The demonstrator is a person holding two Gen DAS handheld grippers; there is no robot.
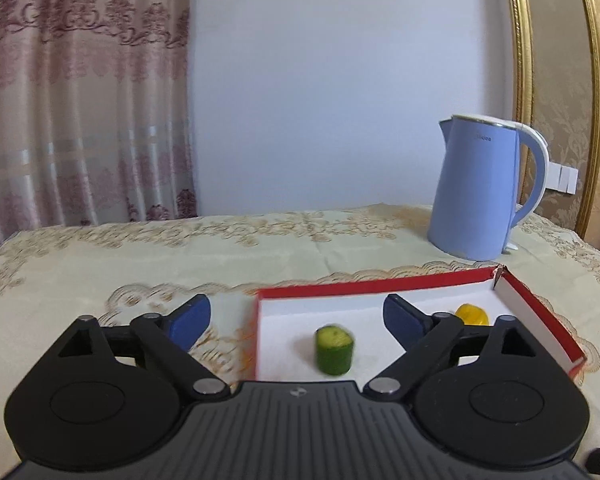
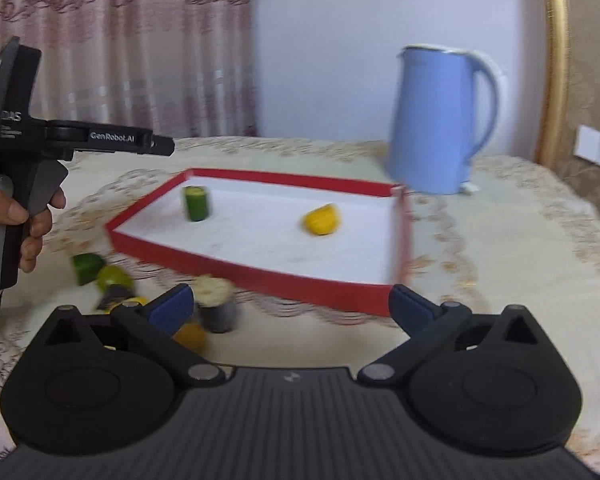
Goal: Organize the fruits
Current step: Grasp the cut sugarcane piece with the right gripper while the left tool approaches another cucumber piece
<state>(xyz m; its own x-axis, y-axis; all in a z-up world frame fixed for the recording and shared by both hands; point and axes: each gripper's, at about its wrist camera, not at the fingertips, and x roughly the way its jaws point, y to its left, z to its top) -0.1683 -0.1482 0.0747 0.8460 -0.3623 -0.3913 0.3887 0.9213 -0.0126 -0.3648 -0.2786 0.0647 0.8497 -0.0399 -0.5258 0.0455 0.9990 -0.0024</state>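
While both the left gripper [image 1: 296,318] and right gripper [image 2: 290,306] stand spread and empty, a cucumber piece [image 1: 334,350] and lemon [image 2: 322,219] sit inside the red tray [image 2: 260,276].

In the right wrist view the whole scene is smeared. Just beyond the right claw's [image 2: 292,306] left finger [image 2: 170,306], a pale-topped dark piece [image 2: 216,302] is too blurred to name. An orange piece [image 2: 190,336] sits half behind that finger. Further left, a green piece [image 2: 86,266] and a yellow-green piece [image 2: 114,278] run together.

In the left wrist view the yellow fruit [image 1: 472,314] is partly covered by the left claw's [image 1: 296,320] right finger [image 1: 404,318]. The red tray's [image 1: 380,282] near edge lies behind the claw body.
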